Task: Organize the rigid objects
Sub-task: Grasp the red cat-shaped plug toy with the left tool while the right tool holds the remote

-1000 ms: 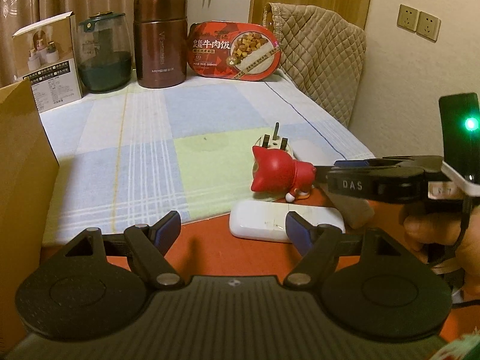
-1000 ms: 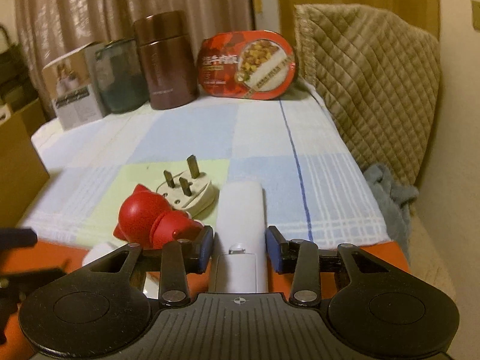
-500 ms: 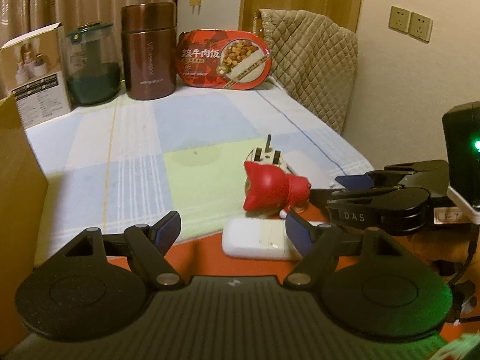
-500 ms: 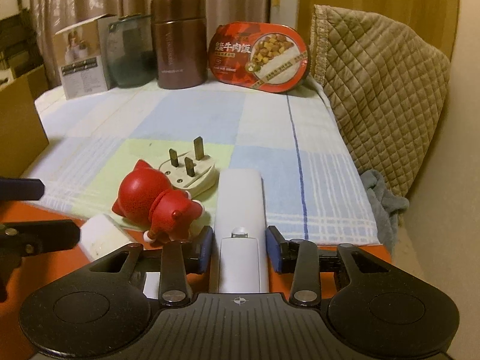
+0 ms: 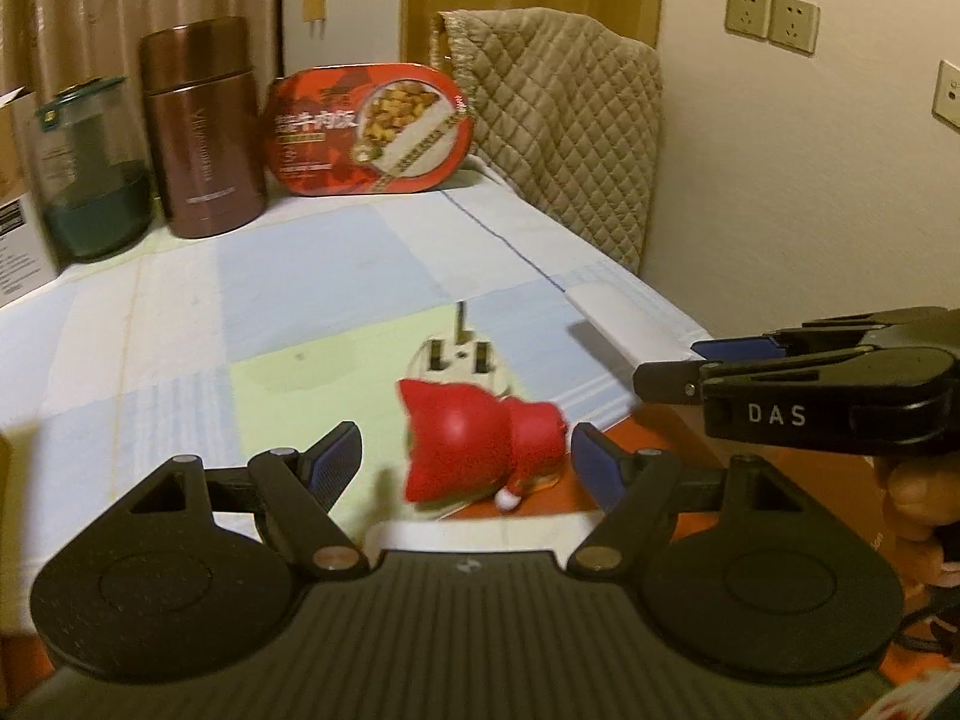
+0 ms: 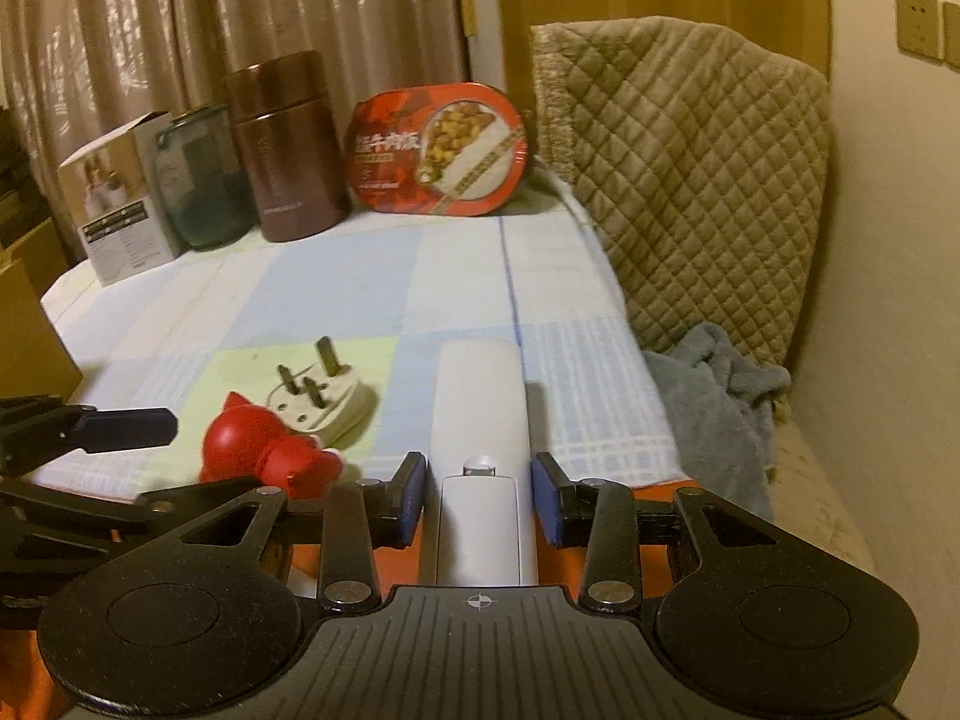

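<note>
Fingers of the right gripper (image 6: pixel 479 501) are noted astride the near end of the white remote (image 6: pixel 478 414), a narrow gap showing at each pad; whether contact is made cannot be told, so no grasp is confirmed. Compared with half a second and a full second earlier, the remote is seen raised: in the left wrist view its far end (image 5: pixel 630 324) now appears above and behind the white plug (image 5: pixel 459 363), where it was previously recorded lying flat beside the plug. Fingers of the left gripper (image 5: pixel 467 461) are held spread, and the red cat figurine (image 5: pixel 480 450) now lies between them, where before the flat white device (image 5: pixel 480 534) was framed there. That device is found at the near side of the figurine, partly hidden.

Judgement: the remote is probably being carried off, and the figurine is being lined up as the next pick.
</note>
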A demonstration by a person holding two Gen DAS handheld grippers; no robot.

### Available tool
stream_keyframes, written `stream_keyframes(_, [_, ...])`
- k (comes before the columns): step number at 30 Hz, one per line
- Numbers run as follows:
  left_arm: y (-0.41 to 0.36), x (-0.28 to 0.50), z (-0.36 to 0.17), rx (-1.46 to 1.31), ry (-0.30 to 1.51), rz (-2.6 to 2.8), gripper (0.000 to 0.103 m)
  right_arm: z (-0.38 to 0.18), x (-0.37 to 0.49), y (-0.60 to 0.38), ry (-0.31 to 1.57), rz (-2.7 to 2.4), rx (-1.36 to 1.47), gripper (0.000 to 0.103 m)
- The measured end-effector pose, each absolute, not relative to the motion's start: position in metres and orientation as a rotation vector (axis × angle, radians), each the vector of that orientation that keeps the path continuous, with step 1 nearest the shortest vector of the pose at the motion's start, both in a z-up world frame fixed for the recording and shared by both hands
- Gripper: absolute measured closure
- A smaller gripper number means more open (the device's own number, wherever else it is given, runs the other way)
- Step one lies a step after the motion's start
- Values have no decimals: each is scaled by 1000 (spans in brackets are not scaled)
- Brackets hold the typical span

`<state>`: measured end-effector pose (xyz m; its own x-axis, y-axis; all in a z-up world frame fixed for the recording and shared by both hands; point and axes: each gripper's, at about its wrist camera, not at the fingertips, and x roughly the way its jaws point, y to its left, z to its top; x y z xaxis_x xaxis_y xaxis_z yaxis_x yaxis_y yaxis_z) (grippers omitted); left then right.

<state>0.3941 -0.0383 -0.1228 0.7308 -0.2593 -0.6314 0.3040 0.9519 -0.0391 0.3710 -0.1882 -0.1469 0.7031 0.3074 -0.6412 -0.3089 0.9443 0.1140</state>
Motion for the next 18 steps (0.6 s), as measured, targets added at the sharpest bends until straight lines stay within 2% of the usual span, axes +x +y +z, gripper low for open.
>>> stream_keyframes(7, [-55, 409, -137, 100, 708, -298, 31, -150, 375, -199, 739, 323, 29, 68])
stream_keyframes(10, [-55, 415, -139, 81, 723, -278, 39, -150, 375, -198, 742, 331, 27, 68])
stream_keyframes(18, [-44, 409, -132, 44, 740, -245, 40, -147, 374, -195, 736, 344, 31, 68])
